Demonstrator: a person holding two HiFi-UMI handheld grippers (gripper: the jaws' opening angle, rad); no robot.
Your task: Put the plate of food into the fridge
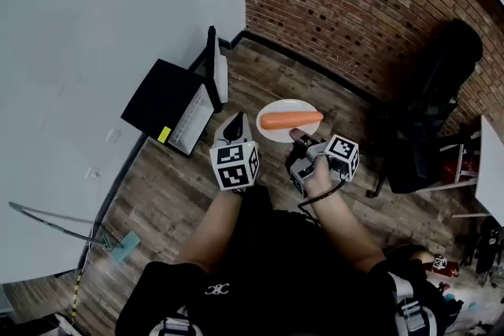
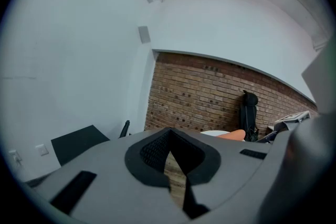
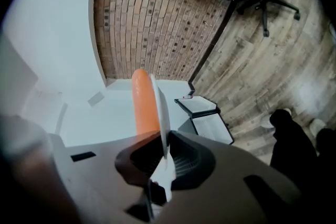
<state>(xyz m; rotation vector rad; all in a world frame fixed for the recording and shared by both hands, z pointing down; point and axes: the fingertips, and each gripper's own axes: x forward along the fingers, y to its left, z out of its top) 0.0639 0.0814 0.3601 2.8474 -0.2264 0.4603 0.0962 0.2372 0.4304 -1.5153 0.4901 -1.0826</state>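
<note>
Step in hand: carry phase, judged. The plate (image 1: pixel 285 105) is in the air above the wood floor, not on any worktop and not yet in the fridge (image 1: pixel 161 94). The carrot (image 1: pixel 291 120) lies across the plate.

The right gripper (image 1: pixel 299 139) has its fingers clamped on the plate's near rim. In the right gripper view the rim runs edge-on between the pads, with the carrot just past them. The left gripper (image 1: pixel 234 126) sits at about 8 o'clock of the plate, just beside it and not touching. Its fingers are together with nothing between them.

In the head view the fridge stands on the floor against the white wall, at about 10 o'clock of the plate and a short way off. Its door (image 1: pixel 214 67) looks swung open, with the pale inside facing the person. An office chair (image 1: pixel 429 114) is at 3 o'clock, well apart.

Next move, as I judge it: bring the plate down to the fridge opening and keep it level so the carrot doesn't roll. Slide it onto a shelf, then release the right fingers. The left gripper is free to steady or shut the door. The shelf layout can't be made out.
</note>
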